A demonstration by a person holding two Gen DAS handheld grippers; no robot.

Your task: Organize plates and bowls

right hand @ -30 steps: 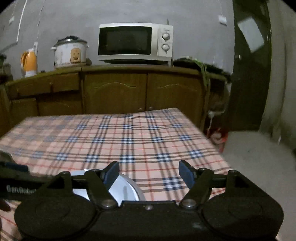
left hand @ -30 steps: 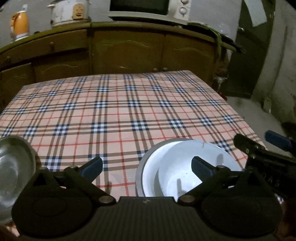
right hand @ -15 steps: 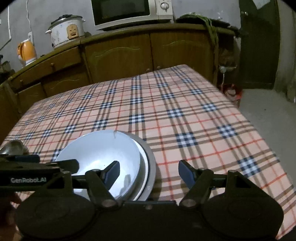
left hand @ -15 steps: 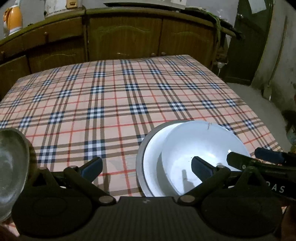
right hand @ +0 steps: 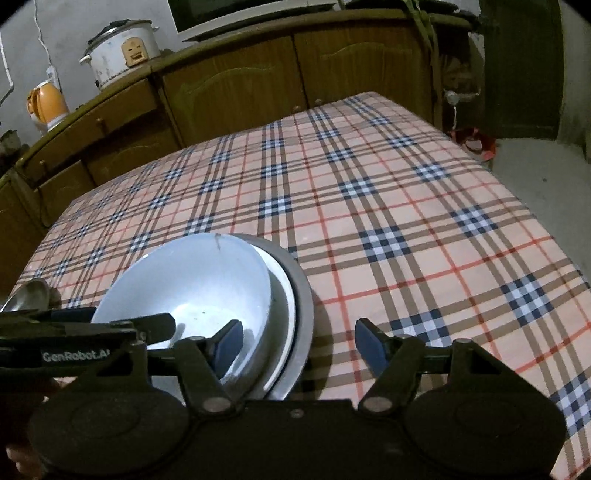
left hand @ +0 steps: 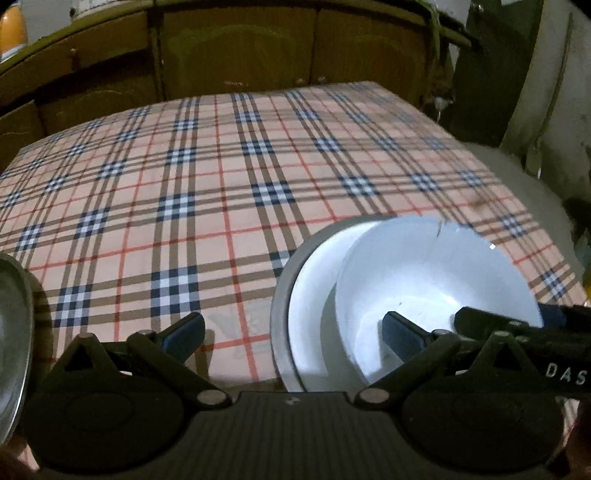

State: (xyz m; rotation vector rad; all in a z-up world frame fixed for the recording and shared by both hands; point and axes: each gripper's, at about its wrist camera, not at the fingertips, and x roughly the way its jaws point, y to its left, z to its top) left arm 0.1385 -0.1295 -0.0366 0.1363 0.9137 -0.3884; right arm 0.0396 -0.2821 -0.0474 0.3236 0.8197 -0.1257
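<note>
Nearest us, the left tool (left hand: 293,334) and right tool (right hand: 295,341) both hang with fingers spread wide, gripping nothing. Between them a white bowl (left hand: 436,288) sits tilted inside a grey-rimmed plate (left hand: 280,314) near the worktop's (right hand: 406,206) front edge. A steel bowl (left hand: 13,332) lies at far left. Beyond, the plaid cloth runs bare to wooden cabinets (right hand: 240,88) carrying a rice cooker (right hand: 122,50) and kettle (right hand: 46,103).

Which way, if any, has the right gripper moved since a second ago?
Yes: the right gripper has pitched downward; the microwave now sits at the frame's top edge.
</note>
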